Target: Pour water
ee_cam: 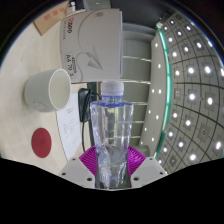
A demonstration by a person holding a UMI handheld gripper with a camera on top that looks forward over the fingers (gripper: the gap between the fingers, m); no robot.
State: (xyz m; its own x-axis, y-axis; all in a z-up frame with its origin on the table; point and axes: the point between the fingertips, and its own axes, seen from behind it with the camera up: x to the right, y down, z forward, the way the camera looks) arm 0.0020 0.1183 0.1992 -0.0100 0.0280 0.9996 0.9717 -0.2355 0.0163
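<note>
A clear plastic water bottle with a pale cap stands upright between my fingers, and my gripper is shut on the bottle's lower body. The purple pads press on it from both sides. A white mug lies to the left beyond the fingers, tilted with its open mouth facing right toward the bottle. The bottle's base is hidden below the fingers.
A red round coaster lies on the pale table left of the fingers. A white box-like appliance stands behind the bottle. A dark perforated curved panel with a green edge fills the right side.
</note>
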